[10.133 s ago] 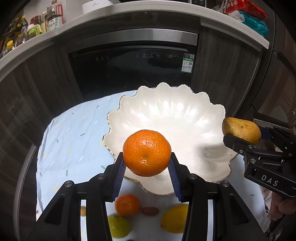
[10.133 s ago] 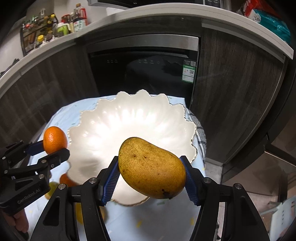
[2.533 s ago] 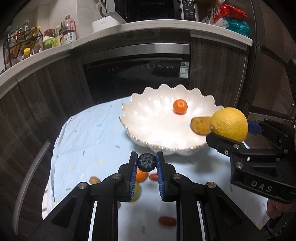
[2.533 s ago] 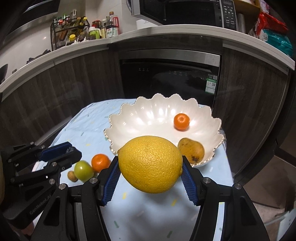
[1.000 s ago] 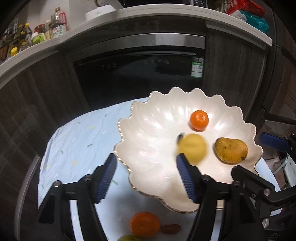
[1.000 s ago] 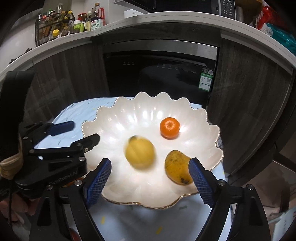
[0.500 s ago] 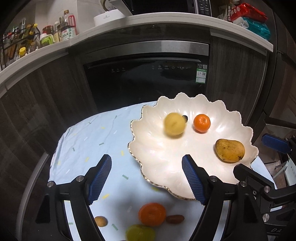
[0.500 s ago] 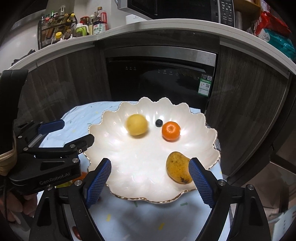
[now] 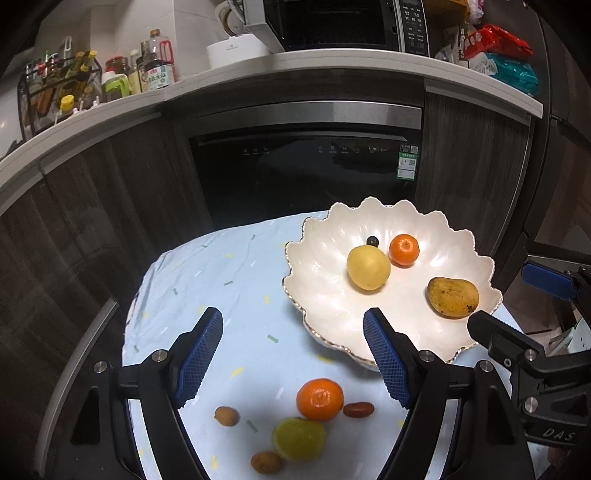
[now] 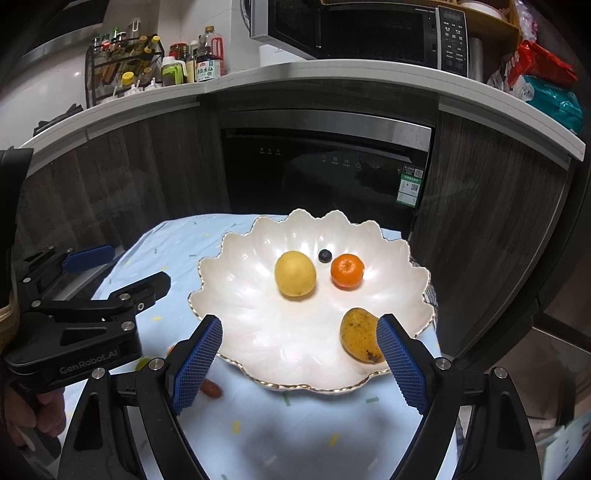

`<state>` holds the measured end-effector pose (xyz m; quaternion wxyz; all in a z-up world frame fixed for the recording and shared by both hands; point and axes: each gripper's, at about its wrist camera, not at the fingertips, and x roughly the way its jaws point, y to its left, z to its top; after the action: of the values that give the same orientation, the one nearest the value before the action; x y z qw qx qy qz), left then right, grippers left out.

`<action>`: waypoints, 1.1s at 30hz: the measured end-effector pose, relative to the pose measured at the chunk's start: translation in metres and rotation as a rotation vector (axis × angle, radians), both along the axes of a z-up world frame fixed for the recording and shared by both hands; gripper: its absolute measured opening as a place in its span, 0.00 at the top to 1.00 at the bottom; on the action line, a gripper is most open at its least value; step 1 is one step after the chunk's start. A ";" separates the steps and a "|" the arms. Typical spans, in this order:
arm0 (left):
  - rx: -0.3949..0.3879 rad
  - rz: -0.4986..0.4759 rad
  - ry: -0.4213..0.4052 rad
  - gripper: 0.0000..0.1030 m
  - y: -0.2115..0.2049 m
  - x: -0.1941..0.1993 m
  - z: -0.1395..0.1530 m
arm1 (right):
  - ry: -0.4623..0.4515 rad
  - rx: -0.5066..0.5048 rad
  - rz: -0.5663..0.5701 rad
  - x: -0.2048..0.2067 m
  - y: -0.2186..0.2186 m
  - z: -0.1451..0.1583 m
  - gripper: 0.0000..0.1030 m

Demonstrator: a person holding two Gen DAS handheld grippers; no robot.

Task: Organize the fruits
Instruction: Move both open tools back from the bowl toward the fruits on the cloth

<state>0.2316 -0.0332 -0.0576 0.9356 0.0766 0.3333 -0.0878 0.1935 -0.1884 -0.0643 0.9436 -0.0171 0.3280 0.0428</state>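
A white scalloped bowl (image 9: 321,225) (image 10: 236,240) holds a lemon (image 9: 368,268) (image 10: 295,273), a tangerine (image 9: 404,250) (image 10: 347,271), a blueberry (image 9: 372,241) (image 10: 325,255) and a mango (image 9: 452,297) (image 10: 360,339). My left gripper (image 9: 292,315) (image 10: 135,266) hangs open and empty over the cloth, left of the bowl. My right gripper (image 10: 299,322) (image 9: 504,299) is open and empty above the bowl's near rim. On the cloth near me lie a second tangerine (image 9: 320,399), a yellow-green fruit (image 9: 298,438), a red oval fruit (image 9: 358,409) and two small brown fruits (image 9: 226,415).
The light blue cloth (image 9: 221,280) covers a small table in front of a dark dishwasher door (image 9: 295,173) and wood cabinets. The counter above carries bottles (image 10: 207,62) and a microwave (image 10: 354,29). The floor drops away past the table's right edge.
Both grippers have drawn back and up from the bowl. The lemon rolled from the bowl's middle to its far side and now rests beside the blueberry and tangerine. The left jaws widened a little.
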 end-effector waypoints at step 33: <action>-0.009 0.062 -0.028 0.24 0.038 -0.069 0.004 | -0.017 0.003 0.011 -0.043 0.028 0.007 0.16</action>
<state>0.1626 0.0049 -0.0531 0.9427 0.0634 0.3221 -0.0590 0.1509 -0.1604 -0.0571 0.9461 -0.0181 0.3198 0.0484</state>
